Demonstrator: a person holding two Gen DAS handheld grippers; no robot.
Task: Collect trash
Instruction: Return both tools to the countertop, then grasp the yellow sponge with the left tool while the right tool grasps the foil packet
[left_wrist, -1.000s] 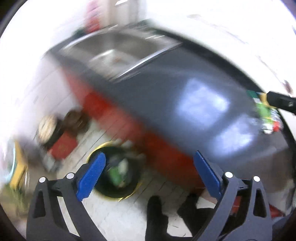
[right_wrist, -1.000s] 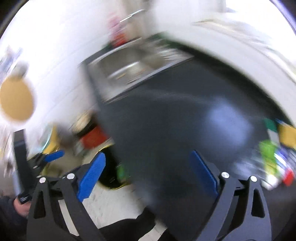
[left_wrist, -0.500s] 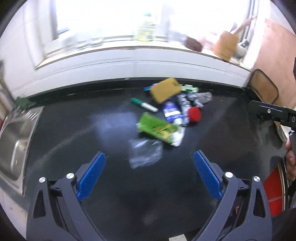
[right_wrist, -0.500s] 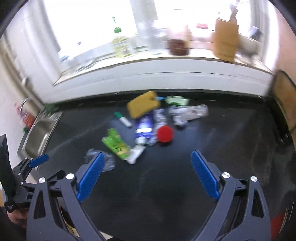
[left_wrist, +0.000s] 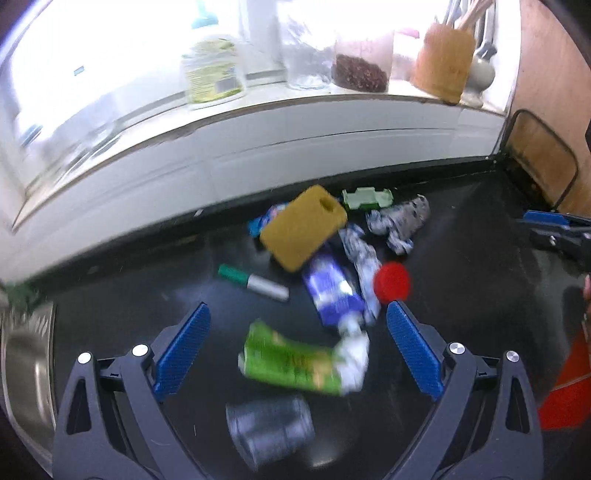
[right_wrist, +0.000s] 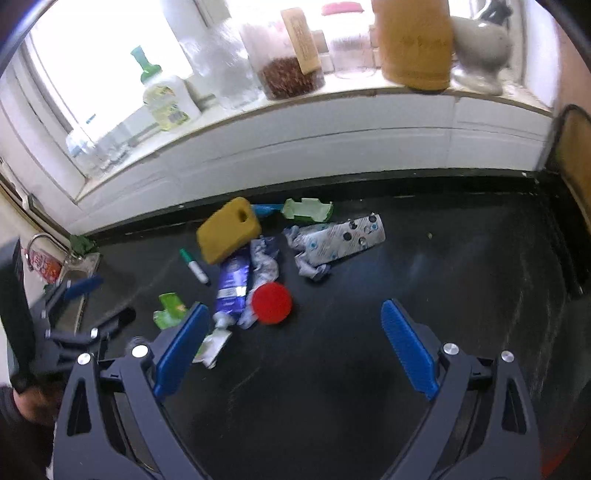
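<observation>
Trash lies in a heap on the black counter (left_wrist: 461, 295): a green wrapper (left_wrist: 291, 363), a crushed clear plastic cup (left_wrist: 269, 432), a blue tube (left_wrist: 332, 291), a red cap (left_wrist: 391, 282), a yellow sponge (left_wrist: 303, 230), a green marker (left_wrist: 253, 282), crumpled white wrappers (left_wrist: 400, 221). My left gripper (left_wrist: 298, 349) is open and empty, its fingers on either side of the green wrapper, above it. My right gripper (right_wrist: 295, 349) is open and empty, just right of the red cap (right_wrist: 271, 303) and blue tube (right_wrist: 231, 286).
A steel sink (left_wrist: 22, 369) is at the counter's left end. The window sill holds a bottle (left_wrist: 212, 68), jars (left_wrist: 362, 62) and a wooden utensil holder (left_wrist: 443, 66). A wire-framed board (left_wrist: 539, 162) stands at the counter's right end.
Both grippers swung from the floor bin and sink side to face the counter trash, then moved closer to it. Both stay open.
</observation>
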